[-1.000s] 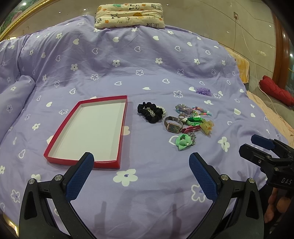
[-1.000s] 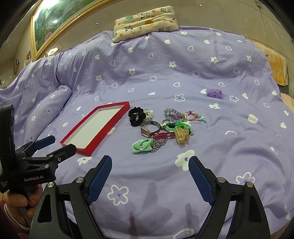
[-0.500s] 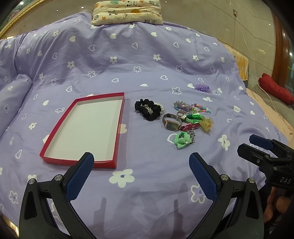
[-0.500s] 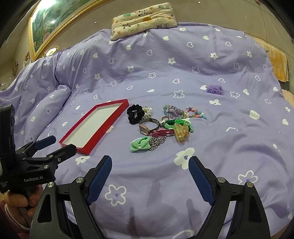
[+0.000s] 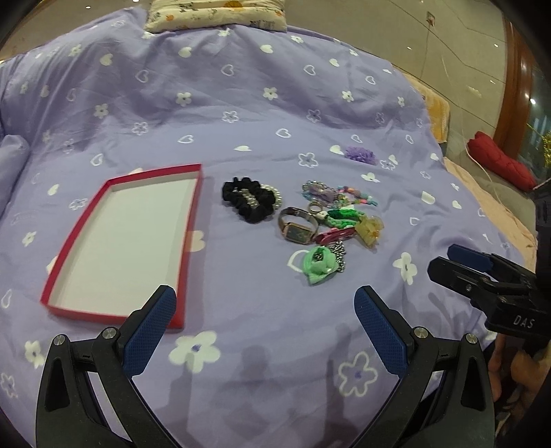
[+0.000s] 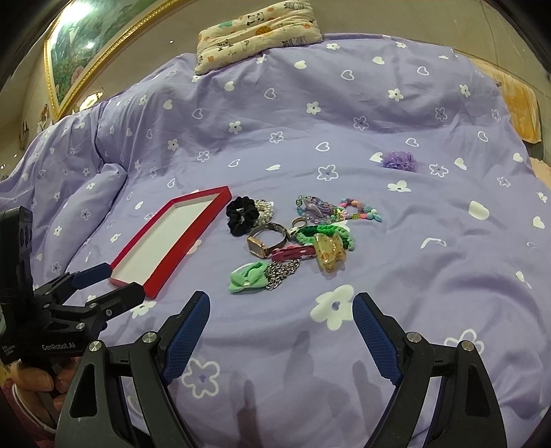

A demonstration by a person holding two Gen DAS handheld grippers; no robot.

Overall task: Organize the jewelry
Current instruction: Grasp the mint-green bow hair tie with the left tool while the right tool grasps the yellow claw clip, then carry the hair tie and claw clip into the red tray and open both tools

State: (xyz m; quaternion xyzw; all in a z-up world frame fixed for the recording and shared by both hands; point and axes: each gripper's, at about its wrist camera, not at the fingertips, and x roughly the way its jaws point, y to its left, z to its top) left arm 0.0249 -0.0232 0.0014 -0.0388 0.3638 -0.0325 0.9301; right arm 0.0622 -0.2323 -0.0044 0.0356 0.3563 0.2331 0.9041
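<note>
A shallow red tray (image 5: pixel 193 210) with a white floor lies empty on the purple bedspread; it also shows in the right wrist view (image 6: pixel 137 246). Right of it lies a heap of jewelry: a black scrunchie (image 5: pixel 248 201), a square watch (image 5: pixel 298 229), a green bow (image 5: pixel 318 263), a pink clip (image 5: pixel 334 236), a yellow claw clip (image 5: pixel 370 229), a green braid (image 5: pixel 344 217) and bead bracelets (image 5: pixel 335 194). My left gripper (image 5: pixel 265 306) is open and empty, near the tray's front corner. My right gripper (image 6: pixel 280 312) is open and empty, in front of the green bow (image 6: pixel 249 277).
A purple fabric flower (image 5: pixel 360 153) lies apart, behind the heap. A patterned pillow (image 6: pixel 256 32) sits at the bed's far end. A red cushion (image 5: pixel 499 163) lies on the floor to the right. The bed's right edge drops off near an orange blanket (image 6: pixel 520 107).
Both grippers have moved forward toward the tray and the heap, which now look larger and lower in view. Both stay open.
</note>
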